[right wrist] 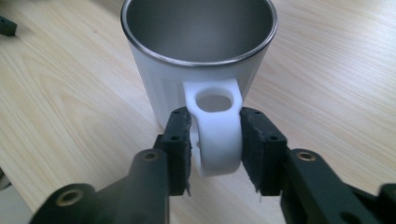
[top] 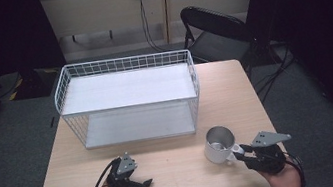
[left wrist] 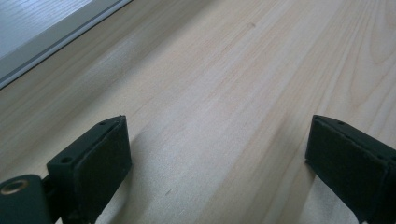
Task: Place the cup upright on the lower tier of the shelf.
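While the mug (top: 220, 143) stands upright on the table (top: 178, 177), near its right front:
Right gripper (right wrist: 215, 144): nearly closed, jaws flanking the handle (right wrist: 215, 126).
Left gripper (top: 138, 183): jaws wide apart, holding nothing.

One mug (top: 219, 144) with one handle (right wrist: 215, 130) is counted on one desk (top: 178, 182). One white wire rack (top: 127, 99) is seen, and two shelves are counted in it. Two tongs are counted: the left tongs (top: 143, 184) and the right tongs (top: 241, 152), each held in one hand. One folding chair (top: 213, 33) is counted beyond the desk.
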The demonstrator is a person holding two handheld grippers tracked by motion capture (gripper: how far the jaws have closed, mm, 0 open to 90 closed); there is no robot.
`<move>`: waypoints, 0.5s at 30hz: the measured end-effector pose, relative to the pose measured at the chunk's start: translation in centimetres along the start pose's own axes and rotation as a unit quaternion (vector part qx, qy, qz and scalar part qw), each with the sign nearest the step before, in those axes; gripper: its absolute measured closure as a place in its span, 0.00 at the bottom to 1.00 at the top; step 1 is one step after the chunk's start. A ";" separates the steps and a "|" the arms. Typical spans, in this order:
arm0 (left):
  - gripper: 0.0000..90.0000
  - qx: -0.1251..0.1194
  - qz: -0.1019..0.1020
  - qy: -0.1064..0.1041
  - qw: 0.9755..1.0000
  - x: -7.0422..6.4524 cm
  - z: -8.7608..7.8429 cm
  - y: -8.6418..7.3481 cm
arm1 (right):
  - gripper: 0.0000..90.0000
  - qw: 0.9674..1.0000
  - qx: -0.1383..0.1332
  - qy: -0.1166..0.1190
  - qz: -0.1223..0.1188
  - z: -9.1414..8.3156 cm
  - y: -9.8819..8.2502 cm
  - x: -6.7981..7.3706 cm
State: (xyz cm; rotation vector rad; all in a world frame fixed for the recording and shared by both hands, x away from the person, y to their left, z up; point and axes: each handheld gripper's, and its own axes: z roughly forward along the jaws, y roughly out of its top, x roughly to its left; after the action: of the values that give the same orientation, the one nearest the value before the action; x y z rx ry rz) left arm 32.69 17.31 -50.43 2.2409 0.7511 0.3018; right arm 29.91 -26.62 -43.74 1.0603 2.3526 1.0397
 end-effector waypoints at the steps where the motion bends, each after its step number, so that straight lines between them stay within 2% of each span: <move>1: 0.07 0.000 0.000 0.000 1.000 0.0 0.0 0.0 | 0.73 1.000 0.003 0.001 0.001 0.0 0.0 0.0; 2: 0.07 0.000 0.000 0.000 1.000 0.0 0.0 0.0 | 0.77 1.000 0.005 0.000 0.004 0.1 -0.1 -0.1; 4: 0.07 0.000 0.000 0.000 1.000 0.0 0.0 0.0 | 0.79 1.000 0.006 0.009 0.004 0.2 -0.1 -0.2; 7: 0.07 0.000 0.000 0.000 1.000 0.0 0.0 0.0 | 0.80 1.000 0.006 0.009 -0.005 0.4 0.1 0.0; 11: 0.07 0.000 0.000 0.000 1.000 0.0 0.0 0.0 | 0.80 1.000 -0.014 0.011 0.005 0.4 0.1 -0.1; 15: 0.07 0.000 0.000 0.000 1.000 0.0 0.0 0.0 | 0.80 1.000 -0.026 0.008 -0.003 0.4 0.3 0.3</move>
State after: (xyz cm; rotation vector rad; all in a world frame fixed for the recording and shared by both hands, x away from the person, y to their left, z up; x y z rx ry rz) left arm 32.69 17.31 -50.42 2.2409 0.7510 0.3018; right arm 30.08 -26.04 -43.77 1.0292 2.3270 1.1062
